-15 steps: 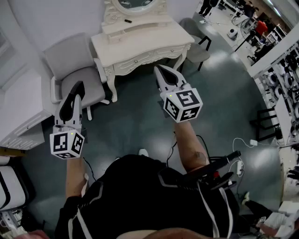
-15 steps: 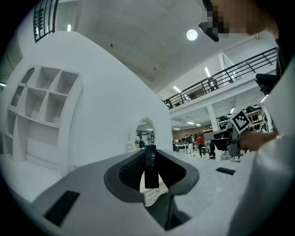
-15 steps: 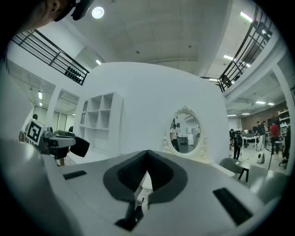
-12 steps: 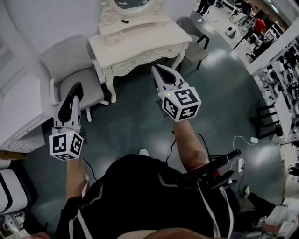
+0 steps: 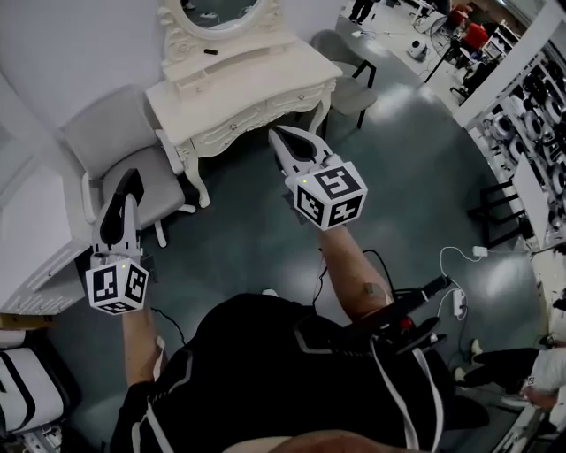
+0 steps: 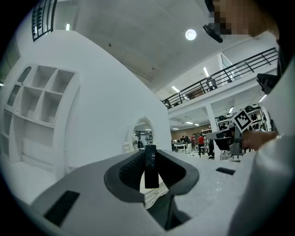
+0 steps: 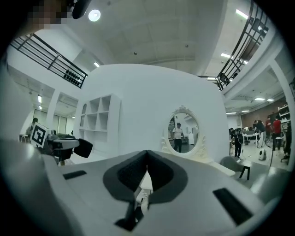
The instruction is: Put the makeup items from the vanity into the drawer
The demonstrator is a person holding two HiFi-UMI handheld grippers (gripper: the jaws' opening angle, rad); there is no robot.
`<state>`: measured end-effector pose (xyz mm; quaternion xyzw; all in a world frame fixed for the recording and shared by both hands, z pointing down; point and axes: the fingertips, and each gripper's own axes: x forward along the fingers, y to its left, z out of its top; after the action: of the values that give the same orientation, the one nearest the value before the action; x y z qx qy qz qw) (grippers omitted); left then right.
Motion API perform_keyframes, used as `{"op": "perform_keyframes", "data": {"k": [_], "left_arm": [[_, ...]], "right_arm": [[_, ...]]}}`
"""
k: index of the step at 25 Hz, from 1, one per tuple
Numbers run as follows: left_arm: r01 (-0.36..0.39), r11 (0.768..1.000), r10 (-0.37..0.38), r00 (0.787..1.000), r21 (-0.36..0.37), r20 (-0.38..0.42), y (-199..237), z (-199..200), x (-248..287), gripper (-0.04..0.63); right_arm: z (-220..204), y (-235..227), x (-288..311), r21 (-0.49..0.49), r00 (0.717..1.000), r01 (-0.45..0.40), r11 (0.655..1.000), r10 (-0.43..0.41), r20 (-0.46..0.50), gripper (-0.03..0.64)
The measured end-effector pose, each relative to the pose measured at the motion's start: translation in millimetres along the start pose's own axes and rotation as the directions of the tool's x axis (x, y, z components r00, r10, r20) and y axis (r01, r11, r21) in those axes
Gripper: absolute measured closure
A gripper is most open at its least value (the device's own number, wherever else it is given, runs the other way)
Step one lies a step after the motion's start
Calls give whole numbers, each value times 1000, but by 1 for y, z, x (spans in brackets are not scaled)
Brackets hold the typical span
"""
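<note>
Left gripper: clamped on a slim black makeup item, held upright, well out front-left of the vanity surface.
Right gripper: closed, empty, before the vanity surface's front edge.
Small dark item: on the vanity surface's raised back shelf.

Head view swings right: the vanity slides toward the frame's left, and more of its oval mirror shows at the top edge. More open floor comes into view right of the vanity, and the white plug lying there sits slightly higher in the frame. The grey chair left of the vanity moves closer to the picture's edge. The left gripper drops a little lower in the frame, down and left of the vanity. The right gripper shifts left along with the vanity's front.
</note>
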<state>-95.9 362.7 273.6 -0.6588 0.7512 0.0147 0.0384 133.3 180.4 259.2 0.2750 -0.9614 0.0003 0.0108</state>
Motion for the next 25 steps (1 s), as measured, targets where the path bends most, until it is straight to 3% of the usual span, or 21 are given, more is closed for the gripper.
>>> {"op": "perform_keyframes", "data": {"k": [16, 25], "left_arm": [[26, 999, -26, 999, 18, -19, -30, -7, 82, 511], [103, 995, -103, 995, 0, -18, 3, -24, 157, 511]], "right_arm": [[-14, -74, 7, 7, 1000, -10, 1000, 10, 0, 612], [-20, -105, 64, 21, 998, 66, 998, -66, -3, 612]]}}
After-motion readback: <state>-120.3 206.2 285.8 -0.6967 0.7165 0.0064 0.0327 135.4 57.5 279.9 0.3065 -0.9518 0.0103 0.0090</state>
